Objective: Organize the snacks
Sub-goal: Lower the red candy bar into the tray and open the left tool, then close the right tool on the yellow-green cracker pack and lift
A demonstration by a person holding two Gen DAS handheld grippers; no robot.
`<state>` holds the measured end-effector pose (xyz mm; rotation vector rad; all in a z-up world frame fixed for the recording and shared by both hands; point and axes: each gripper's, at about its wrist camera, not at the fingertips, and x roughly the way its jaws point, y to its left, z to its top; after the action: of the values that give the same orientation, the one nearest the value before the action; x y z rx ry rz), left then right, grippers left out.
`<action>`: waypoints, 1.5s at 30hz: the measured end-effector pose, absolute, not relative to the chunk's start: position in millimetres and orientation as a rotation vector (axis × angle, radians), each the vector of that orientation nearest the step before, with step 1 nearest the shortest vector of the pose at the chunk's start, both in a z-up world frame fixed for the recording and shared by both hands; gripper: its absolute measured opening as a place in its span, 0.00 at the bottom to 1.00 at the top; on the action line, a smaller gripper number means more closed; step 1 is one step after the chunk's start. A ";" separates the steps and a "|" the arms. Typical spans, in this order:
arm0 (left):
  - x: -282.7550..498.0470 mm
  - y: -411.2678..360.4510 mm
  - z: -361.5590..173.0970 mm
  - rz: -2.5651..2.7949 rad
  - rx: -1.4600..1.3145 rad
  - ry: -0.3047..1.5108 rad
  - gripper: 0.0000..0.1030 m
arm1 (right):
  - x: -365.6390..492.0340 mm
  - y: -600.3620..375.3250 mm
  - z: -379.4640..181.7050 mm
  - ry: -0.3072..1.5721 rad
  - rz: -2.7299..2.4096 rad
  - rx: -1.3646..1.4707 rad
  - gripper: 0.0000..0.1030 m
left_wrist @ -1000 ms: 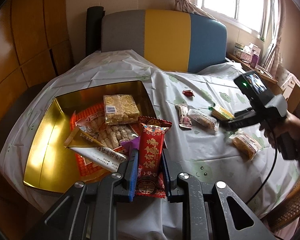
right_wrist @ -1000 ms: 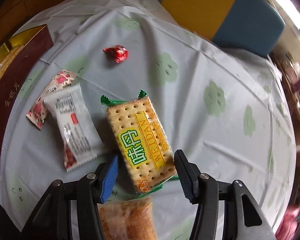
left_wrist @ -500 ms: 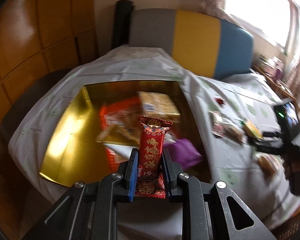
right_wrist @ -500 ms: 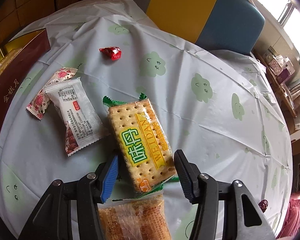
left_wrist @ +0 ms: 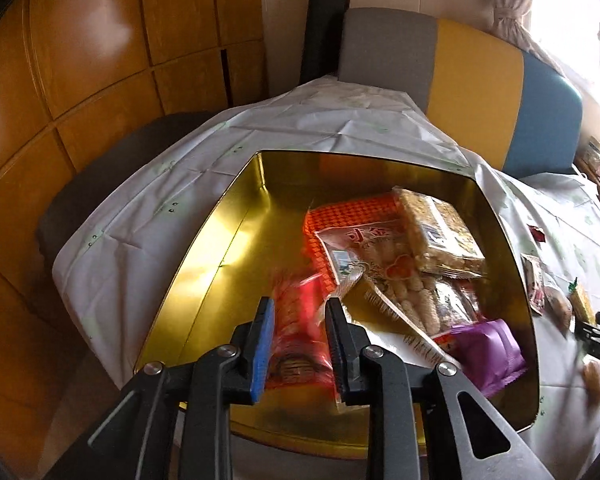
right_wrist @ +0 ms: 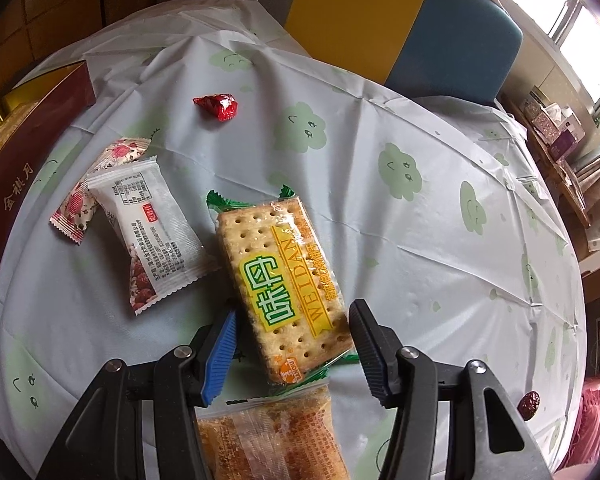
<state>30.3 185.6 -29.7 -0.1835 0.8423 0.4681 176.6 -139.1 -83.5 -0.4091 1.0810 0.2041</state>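
Note:
My left gripper (left_wrist: 298,322) hangs over the near part of the gold tin (left_wrist: 220,256). The red snack packet (left_wrist: 296,336) shows blurred between its parted jaws; I cannot tell whether they still grip it. The tin holds an orange packet (left_wrist: 356,220), a rice-cake block (left_wrist: 436,228) and a purple packet (left_wrist: 488,348). My right gripper (right_wrist: 292,344) is open, its jaws on either side of the Weidan cracker packet (right_wrist: 284,280) lying on the tablecloth.
On the cloth lie a white packet (right_wrist: 156,232), a floral packet (right_wrist: 96,188), a red candy (right_wrist: 216,106), a golden pastry packet (right_wrist: 272,440) under the gripper and a dark date (right_wrist: 528,400). The tin's maroon wall (right_wrist: 24,184) stands at left. A chair (right_wrist: 388,24) is behind.
My left gripper moved left over the tin and lower; its jaws have widened and the red packet now looks blurred between them. My right gripper dropped slightly closer to the cracker packet.

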 end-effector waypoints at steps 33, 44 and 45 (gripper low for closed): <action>-7.6 112.0 2.5 0.257 -0.144 0.757 0.43 | 156.1 -120.8 -55.0 0.932 0.084 -0.330 0.23; -14.6 124.5 0.6 0.274 -0.177 0.761 0.43 | 157.7 -123.2 -41.2 1.013 0.273 -0.127 0.32; -14.6 124.7 0.0 0.274 -0.178 0.761 0.43 | 160.9 -131.0 -40.3 1.032 0.292 -0.084 0.37</action>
<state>-14.6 124.7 0.0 -0.1782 0.7612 0.2741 160.9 -131.0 -40.3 -0.0836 1.0318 0.2921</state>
